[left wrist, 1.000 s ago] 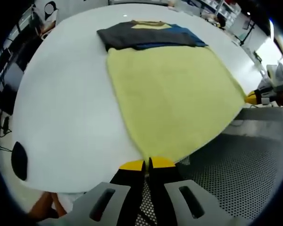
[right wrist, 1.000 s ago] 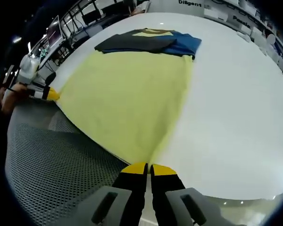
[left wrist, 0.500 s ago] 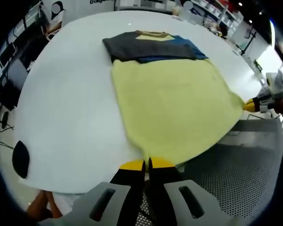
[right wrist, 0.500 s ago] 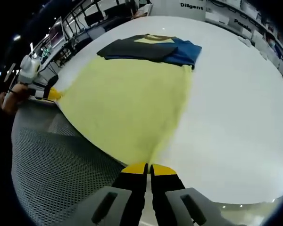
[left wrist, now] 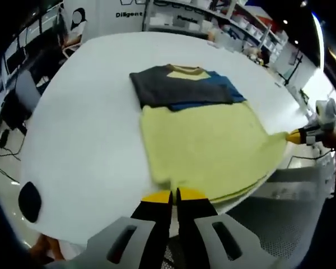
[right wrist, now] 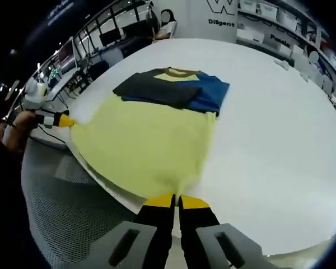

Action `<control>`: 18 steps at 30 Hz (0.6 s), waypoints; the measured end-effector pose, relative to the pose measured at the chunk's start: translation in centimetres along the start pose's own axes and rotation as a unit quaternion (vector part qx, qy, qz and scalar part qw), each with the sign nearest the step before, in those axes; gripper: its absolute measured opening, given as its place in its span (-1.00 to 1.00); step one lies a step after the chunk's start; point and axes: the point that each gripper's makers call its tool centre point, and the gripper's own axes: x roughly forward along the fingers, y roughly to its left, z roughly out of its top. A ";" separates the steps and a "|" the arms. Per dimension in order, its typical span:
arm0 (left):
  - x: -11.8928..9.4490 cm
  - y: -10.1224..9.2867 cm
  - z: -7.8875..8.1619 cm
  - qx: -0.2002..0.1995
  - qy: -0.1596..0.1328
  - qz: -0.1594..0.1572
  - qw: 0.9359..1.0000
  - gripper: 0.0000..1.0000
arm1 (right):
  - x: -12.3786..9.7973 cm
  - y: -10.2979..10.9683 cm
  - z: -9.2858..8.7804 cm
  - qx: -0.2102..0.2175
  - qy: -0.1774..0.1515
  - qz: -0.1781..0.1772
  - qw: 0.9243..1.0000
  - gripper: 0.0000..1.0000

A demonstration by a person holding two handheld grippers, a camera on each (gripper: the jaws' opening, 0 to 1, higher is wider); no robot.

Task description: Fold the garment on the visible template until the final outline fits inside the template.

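Note:
A shirt with a pale yellow body (left wrist: 207,145) and a dark grey and blue top (left wrist: 182,89) lies flat on the white round table (left wrist: 84,129). My left gripper (left wrist: 175,196) is shut on one near corner of the yellow hem. My right gripper (left wrist: 302,135) comes in from the right, shut on the other hem corner. In the right gripper view the same shirt (right wrist: 145,145) stretches from my right gripper (right wrist: 176,200) to the left gripper (right wrist: 60,120) at the left. The hem is raised off the table, and a second layer shows under it near the edge.
A grey perforated metal surface (left wrist: 280,224) lies below the table's near edge (right wrist: 61,207). A black oval mark (left wrist: 29,202) sits on the table at the left. Shelves, desks and chairs stand beyond the table's far side.
Both grippers have lifted the hem and carried it toward the collar. The yellow part now looks shorter, and the hem has come back from over the table's edge.

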 end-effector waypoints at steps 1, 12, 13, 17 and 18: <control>-0.1 -0.1 0.6 -0.001 -0.008 -0.003 1.000 -0.89 | 0.0 -0.2 0.4 0.004 -0.005 -0.002 1.000 -1.00; -0.4 0.2 4.2 -0.008 -0.054 0.001 0.998 -0.89 | -0.7 -1.1 3.3 0.030 -0.044 -0.014 0.999 -1.00; -0.5 0.2 4.5 -0.007 -0.058 0.001 0.998 -0.89 | -0.7 -1.2 3.5 0.031 -0.046 -0.014 0.998 -1.00; -0.6 0.3 6.0 -0.009 -0.077 0.001 0.997 -0.89 | -0.9 -1.7 5.0 0.062 -0.068 -0.013 0.996 -1.00; -0.7 0.4 6.3 -0.008 -0.082 0.002 0.997 -0.89 | -1.0 -1.8 5.4 0.064 -0.071 -0.014 0.995 -1.00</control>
